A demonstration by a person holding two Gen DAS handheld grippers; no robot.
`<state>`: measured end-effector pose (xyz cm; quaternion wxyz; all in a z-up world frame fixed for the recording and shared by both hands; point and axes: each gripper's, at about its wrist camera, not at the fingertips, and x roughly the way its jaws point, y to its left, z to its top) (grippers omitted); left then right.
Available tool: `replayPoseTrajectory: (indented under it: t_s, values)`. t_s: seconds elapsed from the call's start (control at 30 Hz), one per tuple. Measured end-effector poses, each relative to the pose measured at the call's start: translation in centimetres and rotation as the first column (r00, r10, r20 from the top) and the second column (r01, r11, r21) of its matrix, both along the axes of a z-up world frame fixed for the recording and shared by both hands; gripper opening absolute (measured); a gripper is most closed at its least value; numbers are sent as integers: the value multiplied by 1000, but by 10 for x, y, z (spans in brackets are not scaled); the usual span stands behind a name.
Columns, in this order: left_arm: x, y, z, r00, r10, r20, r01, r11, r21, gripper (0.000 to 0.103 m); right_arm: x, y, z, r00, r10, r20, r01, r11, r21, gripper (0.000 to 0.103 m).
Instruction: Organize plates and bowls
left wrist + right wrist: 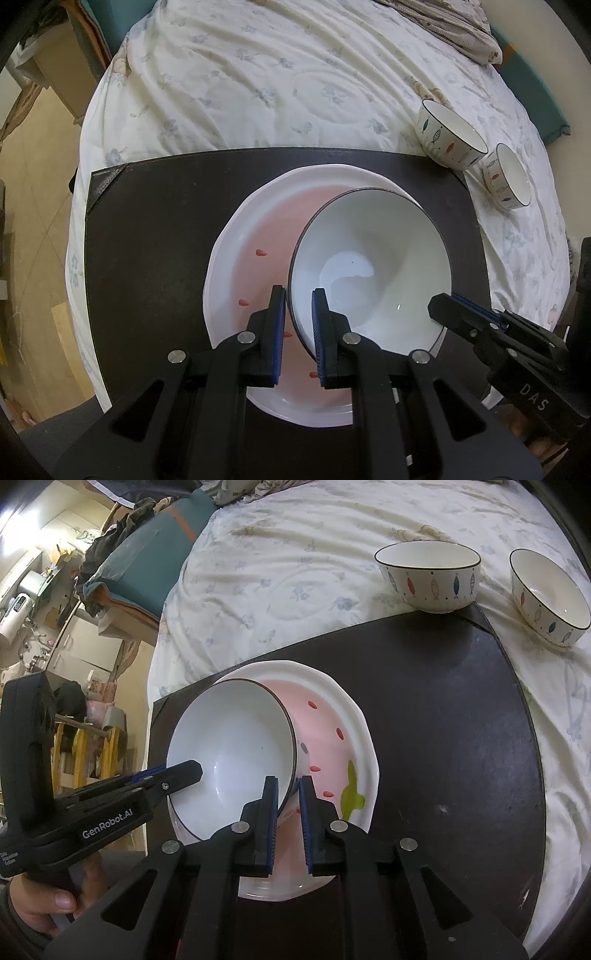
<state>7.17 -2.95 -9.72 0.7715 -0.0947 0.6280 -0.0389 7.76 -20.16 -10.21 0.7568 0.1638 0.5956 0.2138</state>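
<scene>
A large white bowl (369, 258) (229, 738) with a thin dark rim lies tilted inside a white plate with a pink centre (258, 229) (332, 738). The plate sits on a dark board (147, 240) (443, 720). My left gripper (297, 291) straddles the bowl's near rim, one finger inside and one outside, shut on it. From the other side, my right gripper (288, 779) clamps the rim the same way. Each gripper shows in the other's view, the right gripper (439, 306) and the left gripper (192, 770) reaching over the bowl. Two small fish-patterned bowls (452, 136) (508, 177) stand upright beyond the board.
The board rests on a bed with a pale flowered sheet (277, 74). The nearer small bowl (428, 576) touches the board's far corner; the other (550, 594) stands on the sheet. A teal cushion (147, 565) and cluttered shelves lie left. A hand (55, 897) holds the left gripper's handle.
</scene>
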Motion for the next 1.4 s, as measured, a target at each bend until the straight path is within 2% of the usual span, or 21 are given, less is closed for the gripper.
replayPoseTrajectory:
  t_s: [0.17,0.23,0.3,0.37,0.53,0.83,0.9,0.97,1.27,1.4]
  values:
    - [-1,4,1,1000,18,-6,-18,1000,1,13,1,0,-1,1000,2,0,-2,1000,1,15]
    - [-1,4,2,1000,14,-3,-14,1000,14,17,0,0,-1,1000,2,4,-2,1000,1,15]
    - [-3,4,5,1000,9,11,-10,999,39,32,-2,0,-1,1000,3,10,-3,1000,-4,15]
    - [-4,4,9,999,10,30,-11,999,53,38,-3,0,0,1000,4,15,-4,1000,-9,16]
    - [-4,8,17,998,16,67,-20,998,67,43,-4,1,1,1000,0,20,0,1000,-21,16]
    - [-4,7,39,980,11,198,-34,993,110,62,-6,-3,17,996,-15,90,22,997,-71,16]
    - [-3,7,42,978,9,209,-28,995,91,67,-6,-4,20,993,-21,113,33,994,-102,16]
    - [-1,5,43,979,2,203,-14,998,56,68,-6,-4,23,990,-23,137,42,990,-133,16]
    - [-1,-9,52,973,-30,231,18,998,55,68,-7,-14,34,982,-39,187,69,985,-156,16]
    - [0,-12,62,970,-9,244,-2,999,46,68,-7,-24,40,979,-62,195,91,986,-141,16]
